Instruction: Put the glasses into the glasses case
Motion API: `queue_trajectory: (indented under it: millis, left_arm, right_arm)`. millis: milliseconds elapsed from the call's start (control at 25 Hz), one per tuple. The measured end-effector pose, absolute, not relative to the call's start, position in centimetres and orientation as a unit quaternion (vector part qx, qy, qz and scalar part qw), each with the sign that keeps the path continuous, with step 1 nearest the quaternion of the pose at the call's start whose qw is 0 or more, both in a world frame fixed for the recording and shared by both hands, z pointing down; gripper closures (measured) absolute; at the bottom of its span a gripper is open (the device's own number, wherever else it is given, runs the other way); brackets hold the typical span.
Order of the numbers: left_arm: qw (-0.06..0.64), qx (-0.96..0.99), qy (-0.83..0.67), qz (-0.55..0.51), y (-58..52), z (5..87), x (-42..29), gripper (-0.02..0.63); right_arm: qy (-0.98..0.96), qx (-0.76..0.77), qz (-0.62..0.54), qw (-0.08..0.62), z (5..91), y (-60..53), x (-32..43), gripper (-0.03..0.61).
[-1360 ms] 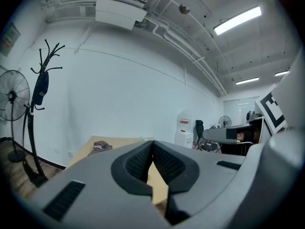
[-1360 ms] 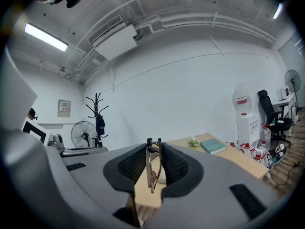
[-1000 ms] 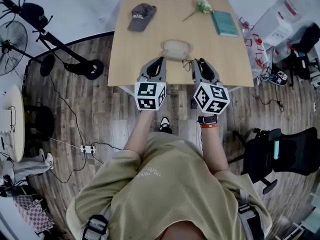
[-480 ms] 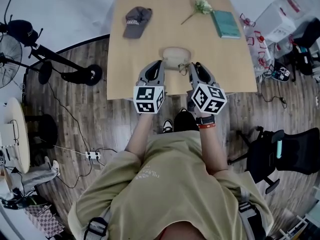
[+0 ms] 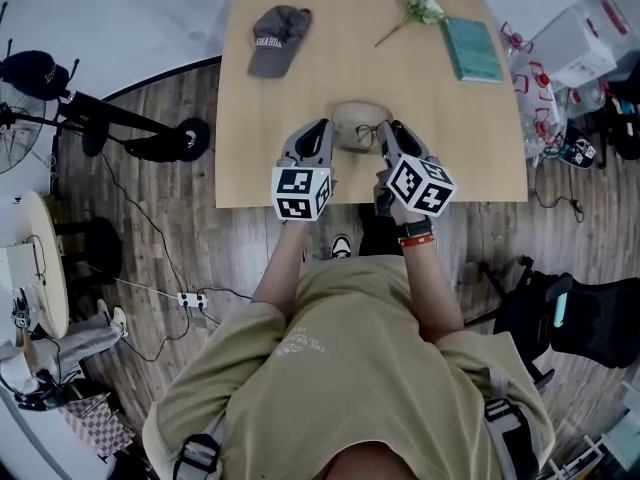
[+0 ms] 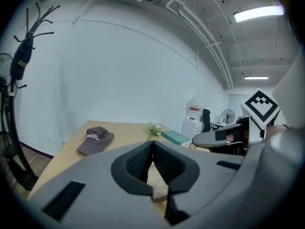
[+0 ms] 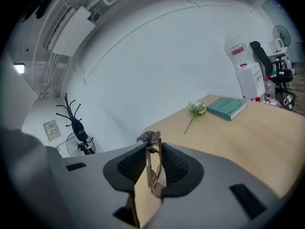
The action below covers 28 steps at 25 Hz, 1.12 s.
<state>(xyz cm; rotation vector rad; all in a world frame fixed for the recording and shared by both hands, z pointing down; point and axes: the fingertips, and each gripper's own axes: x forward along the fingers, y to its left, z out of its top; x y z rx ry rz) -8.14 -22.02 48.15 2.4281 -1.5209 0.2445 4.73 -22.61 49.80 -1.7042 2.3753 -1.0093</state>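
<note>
A beige oval glasses case (image 5: 350,118) lies near the table's front edge, between my two grippers. My right gripper (image 5: 390,130) is shut on the thin-framed glasses (image 5: 368,134), which stick out leftward over the case's right end. In the right gripper view the folded glasses (image 7: 152,171) stand edge-on between the dark pads (image 7: 177,168) of that gripper (image 7: 153,149). My left gripper (image 5: 322,130) sits just left of the case. In its own view the left gripper (image 6: 152,144) has its pads meeting at the tips, and I see nothing between them.
On the wooden table (image 5: 260,158) a grey cap (image 5: 277,38) lies at the far left, a small flower sprig (image 5: 420,6) and a teal book (image 5: 472,48) at the far right. Boxes and bags crowd the floor at the right, and a black chair (image 5: 590,318) stands to the right.
Both grippers have moved forward over the table's front edge and lower. The glasses stay in the right gripper and now overlap the case's right end.
</note>
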Motion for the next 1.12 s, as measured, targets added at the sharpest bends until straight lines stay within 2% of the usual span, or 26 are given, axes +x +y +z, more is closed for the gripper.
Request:
queue_trajectory:
  millis: [560,1120]
  left_arm:
    - [0.173,0.831,-0.518,0.108,-26.9,53.1,-8.1,0.591]
    - [0.200,0.816,-0.529,0.117,-29.5,56.1,-9.9,0.591]
  right_arm:
    - [0.736,-0.543,-0.405,0.009,57.0,-27.5,3.5,0.472]
    - [0.705,-0.539,-0.460,0.033,61.8,-29.6,2.0,0.472]
